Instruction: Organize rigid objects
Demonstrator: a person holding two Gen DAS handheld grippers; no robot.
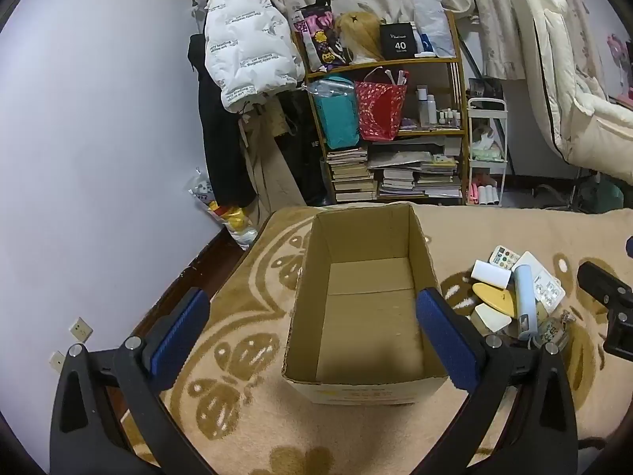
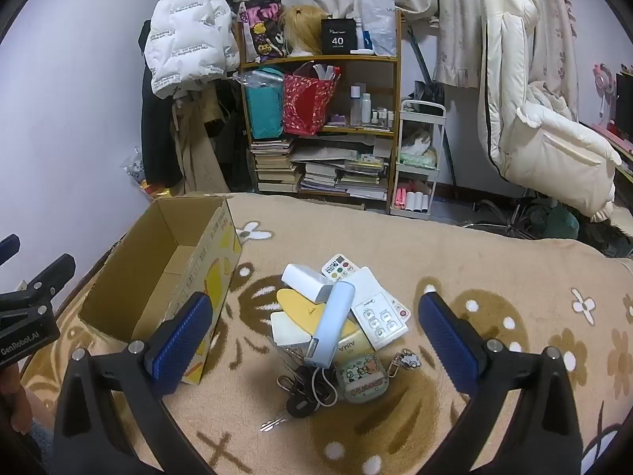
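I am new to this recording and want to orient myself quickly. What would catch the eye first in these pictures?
The open cardboard box, with nothing inside, stands on the patterned beige blanket. To its right lies a small heap of objects, topped by a light blue cylinder lying over a yellow oval piece, with keys at the near edge. Both the left gripper and the right gripper are open, holding nothing.

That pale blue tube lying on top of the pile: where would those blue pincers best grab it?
Probably across the middle of the pale blue tube, from above with the open right gripper. It lies topmost and slanted, its long sides bare, so one finger fits on either side; the ends sit against the other things.
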